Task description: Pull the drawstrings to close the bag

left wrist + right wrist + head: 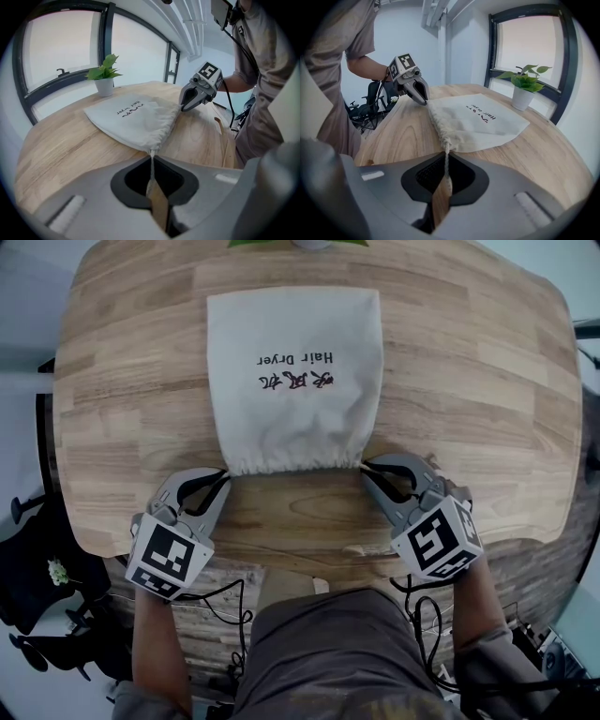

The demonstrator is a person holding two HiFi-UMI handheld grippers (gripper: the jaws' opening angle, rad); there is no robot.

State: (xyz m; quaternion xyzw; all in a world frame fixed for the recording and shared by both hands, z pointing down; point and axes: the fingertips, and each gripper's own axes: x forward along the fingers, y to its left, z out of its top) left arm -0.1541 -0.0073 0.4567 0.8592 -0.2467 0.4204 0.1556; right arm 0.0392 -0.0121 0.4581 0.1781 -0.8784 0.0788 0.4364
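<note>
A cream cloth bag (295, 381) printed "Hair Dryer" lies flat on the wooden table (469, 381), its gathered mouth facing the near edge. My left gripper (221, 476) sits at the mouth's left corner, shut on the left drawstring (152, 164), which runs from the puckered cloth (154, 140) into the closed jaws. At the right corner my right gripper (367, 467) is shut on the right drawstring (446, 161), whose knot (446, 142) sits just ahead of the jaws. Each gripper shows in the other's view: the right gripper (185, 104), the left gripper (423, 99).
A small potted plant (105, 77) stands on the table beyond the bag's closed end, also the potted plant (525, 86) by the window. The table's near edge (309, 563) lies right behind both grippers, with the person's legs and cables below. A black office chair (42, 615) stands at the left.
</note>
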